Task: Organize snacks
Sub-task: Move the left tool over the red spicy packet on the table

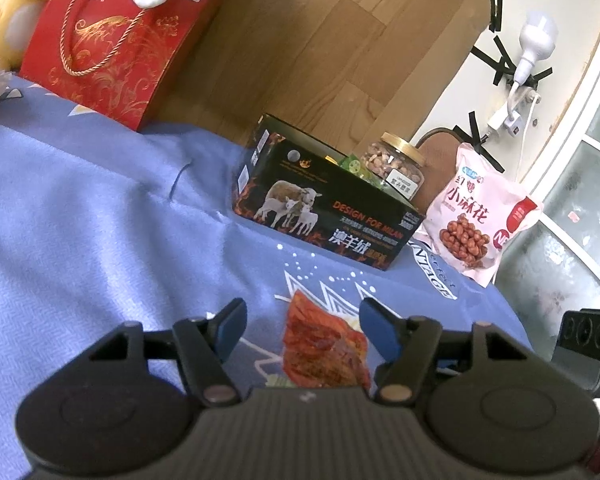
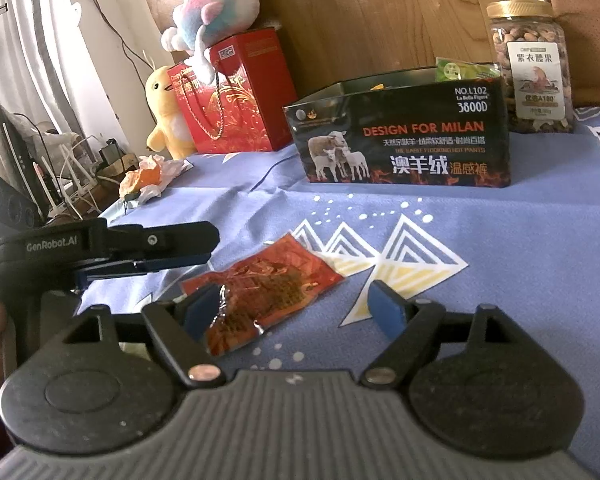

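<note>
Plainly, the red snack packet (image 2: 260,296) lies flat on the blue cloth (image 2: 500,216), at 6 o'clock from the black box (image 2: 404,140). Both the left gripper (image 1: 300,322) and the right gripper (image 2: 292,308) have their jaws spread, pinching nothing. The packet's near end is hidden behind each gripper body. Green packets (image 2: 456,70) inside the box barely show.

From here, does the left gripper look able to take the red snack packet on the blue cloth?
Probably yes. The red snack packet lies flat on the blue cloth between the open fingers of the left gripper, with nothing across it; the right gripper hovers open nearby.
</note>
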